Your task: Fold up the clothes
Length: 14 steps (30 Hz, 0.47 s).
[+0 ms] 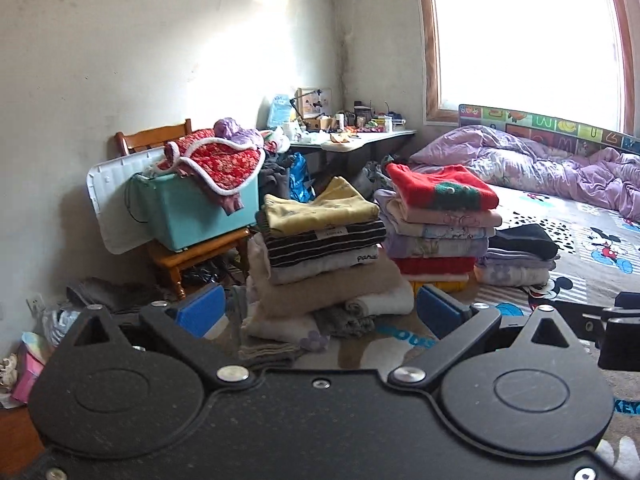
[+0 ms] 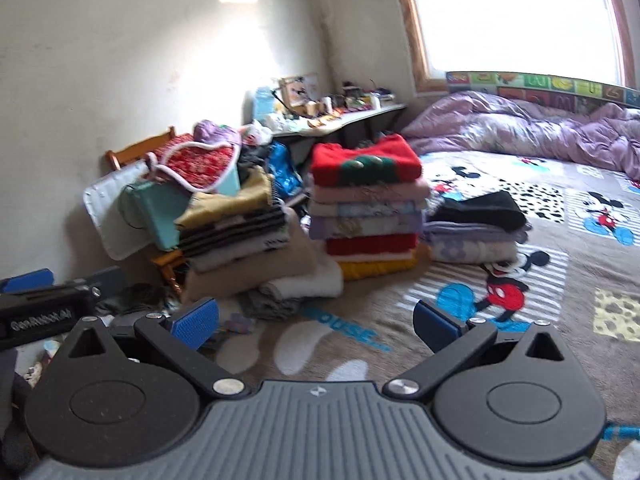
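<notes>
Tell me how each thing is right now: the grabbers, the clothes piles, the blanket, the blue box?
left gripper: open, holding nothing.
right gripper: open, holding nothing.
left stack: folded, leaning, yellow top uppermost.
middle stack: folded, neat, red sweater on top.
small stack: folded, low, black piece on top.
purple quilt: rumpled, unfolded.
teal bin: lid off, red padded garment draped over it.

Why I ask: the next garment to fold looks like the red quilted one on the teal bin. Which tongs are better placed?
Left, probably. Left tongs and right tongs are both open and empty, but the left sits on the side of the teal bin; the leaning stack partly blocks the right.
</notes>
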Tool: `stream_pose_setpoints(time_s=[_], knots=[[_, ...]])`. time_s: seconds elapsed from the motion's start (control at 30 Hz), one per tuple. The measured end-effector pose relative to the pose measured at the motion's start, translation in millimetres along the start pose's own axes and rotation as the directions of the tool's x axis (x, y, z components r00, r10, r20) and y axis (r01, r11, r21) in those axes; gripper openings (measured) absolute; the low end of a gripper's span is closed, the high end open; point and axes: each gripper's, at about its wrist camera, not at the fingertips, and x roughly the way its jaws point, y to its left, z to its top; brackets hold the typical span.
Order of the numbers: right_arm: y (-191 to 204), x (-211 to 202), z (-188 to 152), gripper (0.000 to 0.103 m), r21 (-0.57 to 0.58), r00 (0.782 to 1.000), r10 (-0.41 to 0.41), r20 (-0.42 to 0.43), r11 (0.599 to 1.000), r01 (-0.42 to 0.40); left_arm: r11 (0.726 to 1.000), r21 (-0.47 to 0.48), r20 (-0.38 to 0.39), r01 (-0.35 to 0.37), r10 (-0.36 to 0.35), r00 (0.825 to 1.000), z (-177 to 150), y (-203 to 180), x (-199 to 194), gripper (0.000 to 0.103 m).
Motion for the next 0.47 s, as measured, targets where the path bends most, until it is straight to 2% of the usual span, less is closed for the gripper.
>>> stream_pose_setpoints(time_s=[0.47], knots=[[22.6, -19.8, -7.3, 0.103, -0.009, 0.999, 0.042, 0.005, 0.999, -0.042, 0.999, -0.007, 0.042, -0.036, 0.036, 0.998, -10.0, 8.1, -30.7, 0.103]])
